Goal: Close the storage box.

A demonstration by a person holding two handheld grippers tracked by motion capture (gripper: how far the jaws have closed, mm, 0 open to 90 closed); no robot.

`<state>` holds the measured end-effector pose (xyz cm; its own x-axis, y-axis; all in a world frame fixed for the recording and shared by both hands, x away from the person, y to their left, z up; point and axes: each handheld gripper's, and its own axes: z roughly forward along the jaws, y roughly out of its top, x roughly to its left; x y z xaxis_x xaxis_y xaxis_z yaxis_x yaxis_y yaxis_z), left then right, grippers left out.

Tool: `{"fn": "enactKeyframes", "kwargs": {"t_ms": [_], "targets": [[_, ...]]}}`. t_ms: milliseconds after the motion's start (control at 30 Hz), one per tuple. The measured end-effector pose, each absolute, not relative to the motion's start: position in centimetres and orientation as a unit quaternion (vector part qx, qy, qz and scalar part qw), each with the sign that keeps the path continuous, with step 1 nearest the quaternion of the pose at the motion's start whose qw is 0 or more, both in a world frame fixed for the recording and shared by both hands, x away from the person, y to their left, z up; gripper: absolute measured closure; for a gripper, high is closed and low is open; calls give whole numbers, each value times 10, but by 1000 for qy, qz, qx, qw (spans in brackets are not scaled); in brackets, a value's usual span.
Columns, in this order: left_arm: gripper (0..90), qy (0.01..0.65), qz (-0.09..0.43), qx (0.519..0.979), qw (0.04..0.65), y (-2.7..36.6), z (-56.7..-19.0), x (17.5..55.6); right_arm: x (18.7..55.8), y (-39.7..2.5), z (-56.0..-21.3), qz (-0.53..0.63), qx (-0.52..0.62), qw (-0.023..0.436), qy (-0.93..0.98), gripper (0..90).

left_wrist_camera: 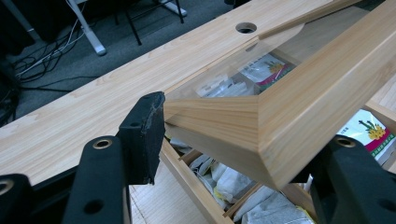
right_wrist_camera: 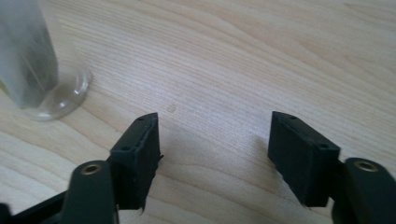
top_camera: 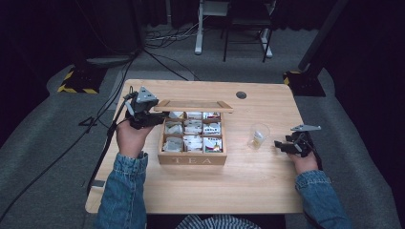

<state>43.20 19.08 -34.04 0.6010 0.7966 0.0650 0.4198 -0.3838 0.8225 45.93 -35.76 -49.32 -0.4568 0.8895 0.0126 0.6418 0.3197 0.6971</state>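
Note:
A wooden box marked TEA [top_camera: 192, 160] stands mid-table with several paper tea bags [top_camera: 193, 129] in its compartments. Its lid [top_camera: 193, 106] is a wooden frame with a clear pane, raised and held about level over the box's back. My left gripper [top_camera: 152, 117] is shut on the lid's left corner. In the left gripper view the lid frame [left_wrist_camera: 303, 88] lies between the two jaws [left_wrist_camera: 247, 140], with tea bags [left_wrist_camera: 266, 70] visible through the pane. My right gripper [top_camera: 282, 145] rests low at the table's right, open [right_wrist_camera: 215, 144], with nothing between its fingers.
A clear glass cup [top_camera: 259, 135] with something pale inside stands just left of the right gripper, also seen as a blurred glass [right_wrist_camera: 37, 70]. A round cable hole [top_camera: 241, 95] sits near the table's far edge. Black cables [top_camera: 102, 114] hang off the left side.

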Motion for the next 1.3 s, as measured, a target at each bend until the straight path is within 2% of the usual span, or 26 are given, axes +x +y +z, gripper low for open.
{"fn": "enactKeyframes", "kwargs": {"t_ms": [33,167,767,1300], "targets": [[427,381,233,798,404,191,-340,432,459,-358,-493,324,485,191,790,330],[427,380,232,798,405,191,-340,432,459,-359,-503,347,470,208,784,210],[407,381,229,802,400,189,-341,431,459,-359,-503,350,463,210,787,226],[400,373,225,817,377,188,-341,412,459,-359,-503,350,464,209,786,227]]}}
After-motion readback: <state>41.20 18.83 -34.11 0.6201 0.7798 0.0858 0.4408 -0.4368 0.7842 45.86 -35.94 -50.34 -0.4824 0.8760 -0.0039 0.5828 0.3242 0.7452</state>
